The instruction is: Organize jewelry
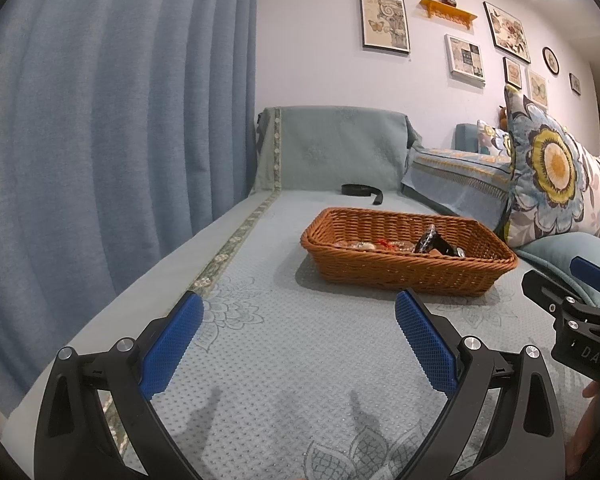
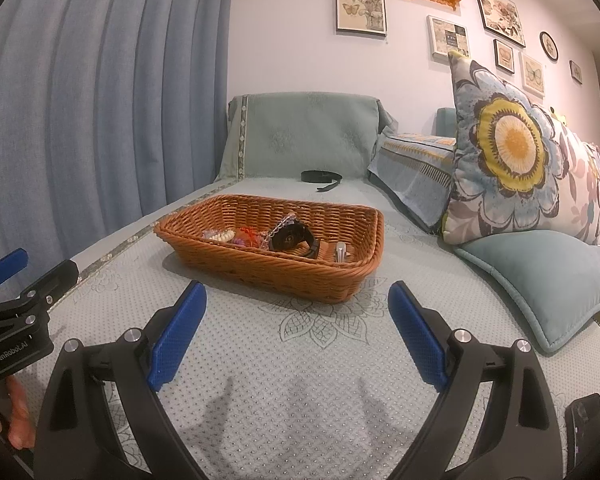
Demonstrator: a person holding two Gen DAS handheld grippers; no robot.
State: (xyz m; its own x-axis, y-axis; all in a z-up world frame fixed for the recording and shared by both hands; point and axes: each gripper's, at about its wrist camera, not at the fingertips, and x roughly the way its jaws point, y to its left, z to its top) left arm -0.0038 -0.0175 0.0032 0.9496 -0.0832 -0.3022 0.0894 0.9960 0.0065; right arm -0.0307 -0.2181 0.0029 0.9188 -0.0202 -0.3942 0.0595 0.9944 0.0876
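A brown wicker basket (image 2: 352, 276) (image 1: 380, 272) sits on the pale green sofa cover (image 2: 300, 360), a short way ahead of both grippers. Inside lie a black watch (image 2: 294, 238), a beaded bracelet (image 2: 222, 236), red and orange beads (image 2: 246, 236), a silver chain (image 2: 282, 222) and a silver clip (image 2: 341, 253). My right gripper (image 2: 296, 300) is open with nothing between its blue pads. My left gripper (image 1: 298, 308) is open too and holds nothing. Each gripper shows at the edge of the other's view.
A black strap (image 2: 321, 177) lies on the seat behind the basket. A floral cushion (image 2: 512, 160) and a teal cushion (image 2: 548, 280) crowd the right side. Blue curtains (image 1: 100, 160) hang along the left. A dark phone (image 2: 586, 420) lies at the near right.
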